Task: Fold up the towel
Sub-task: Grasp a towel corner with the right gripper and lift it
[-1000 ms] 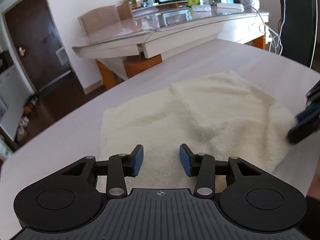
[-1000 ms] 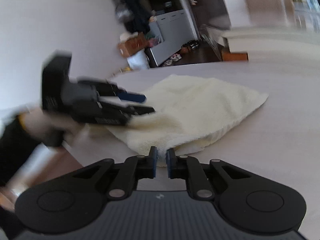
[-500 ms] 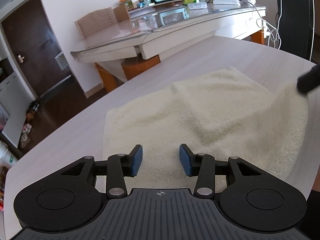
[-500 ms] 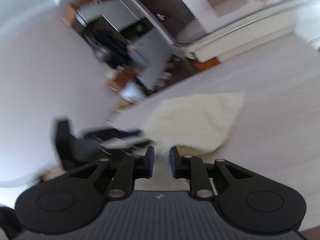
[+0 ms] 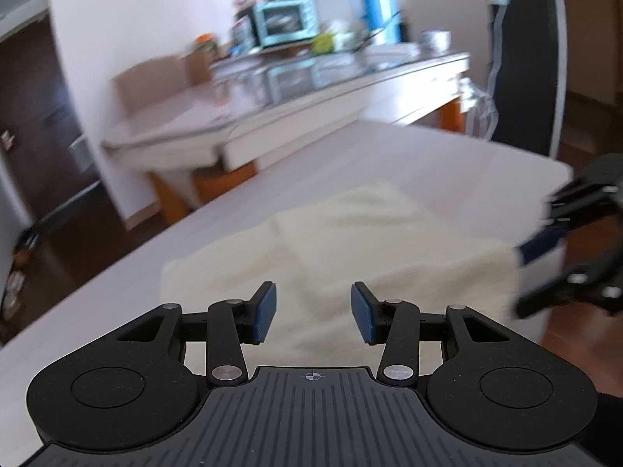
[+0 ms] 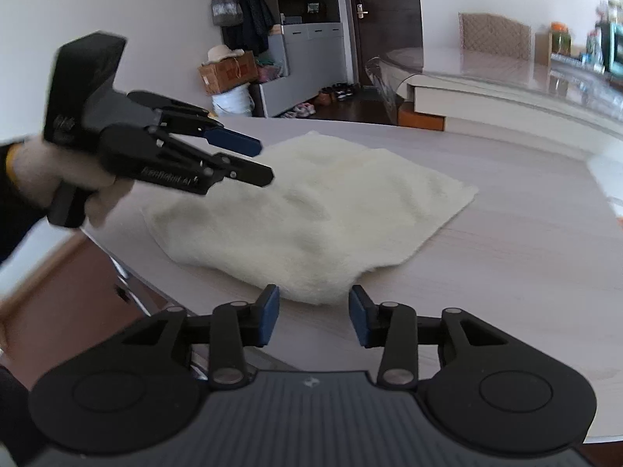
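Towel (image 6: 311,210): cream, folded over, lying on the table (image 6: 506,257).
Left gripper (image 5: 313,317): jaws apart, above towel's 6 o'clock edge.
Right gripper (image 6: 314,319): jaws apart, empty, at towel's near corner.

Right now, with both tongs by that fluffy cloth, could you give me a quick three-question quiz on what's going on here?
1. True or false: the right tongs are clamped on the cream terry towel.
2. Which is open? A) only the left tongs B) only the right C) both
3. Fill in: the towel lies on the pale wood-grain ____.

Key: 1 false, their blue pads stand apart just short of the towel's near edge; 2 C; 3 table.
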Demonstrator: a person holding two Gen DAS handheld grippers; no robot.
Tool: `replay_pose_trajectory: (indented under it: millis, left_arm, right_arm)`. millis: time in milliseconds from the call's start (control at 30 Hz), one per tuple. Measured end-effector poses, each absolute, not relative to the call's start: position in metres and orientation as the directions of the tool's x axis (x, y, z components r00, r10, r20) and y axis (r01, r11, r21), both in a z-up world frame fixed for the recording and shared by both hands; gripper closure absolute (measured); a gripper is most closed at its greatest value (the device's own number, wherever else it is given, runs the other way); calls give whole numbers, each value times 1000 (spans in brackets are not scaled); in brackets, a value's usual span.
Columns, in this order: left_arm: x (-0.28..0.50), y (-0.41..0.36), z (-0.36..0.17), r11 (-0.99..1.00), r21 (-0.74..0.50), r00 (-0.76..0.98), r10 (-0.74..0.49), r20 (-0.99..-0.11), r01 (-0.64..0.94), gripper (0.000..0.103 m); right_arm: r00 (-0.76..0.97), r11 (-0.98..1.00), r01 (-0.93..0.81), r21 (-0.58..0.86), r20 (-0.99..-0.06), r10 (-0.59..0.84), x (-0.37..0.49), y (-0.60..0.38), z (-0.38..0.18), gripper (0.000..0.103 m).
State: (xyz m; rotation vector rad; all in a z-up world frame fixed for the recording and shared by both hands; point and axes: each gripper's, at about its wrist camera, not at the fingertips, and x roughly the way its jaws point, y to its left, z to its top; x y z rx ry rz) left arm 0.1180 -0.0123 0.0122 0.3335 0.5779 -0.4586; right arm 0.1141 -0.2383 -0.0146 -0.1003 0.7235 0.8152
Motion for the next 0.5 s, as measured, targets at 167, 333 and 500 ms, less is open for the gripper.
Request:
replay_pose_trajectory:
  millis: [167, 333, 500]
  left_arm:
    - [110, -13, 13, 822, 180, 731, -353, -583, 541, 55]
    - [111, -16, 0, 807, 231, 720, -308, -622, 544, 55]
    - [119, -21, -17, 805, 244, 705, -275, -654, 541, 55]
  right_arm:
    - [400, 668, -669, 327, -598, 694, 134, -243, -14, 84]
    - [343, 580, -578, 574, -474, 811, 155, -264, 1, 85]
    - [368, 513, -509, 691, -365, 856, 169, -276, 6, 78]
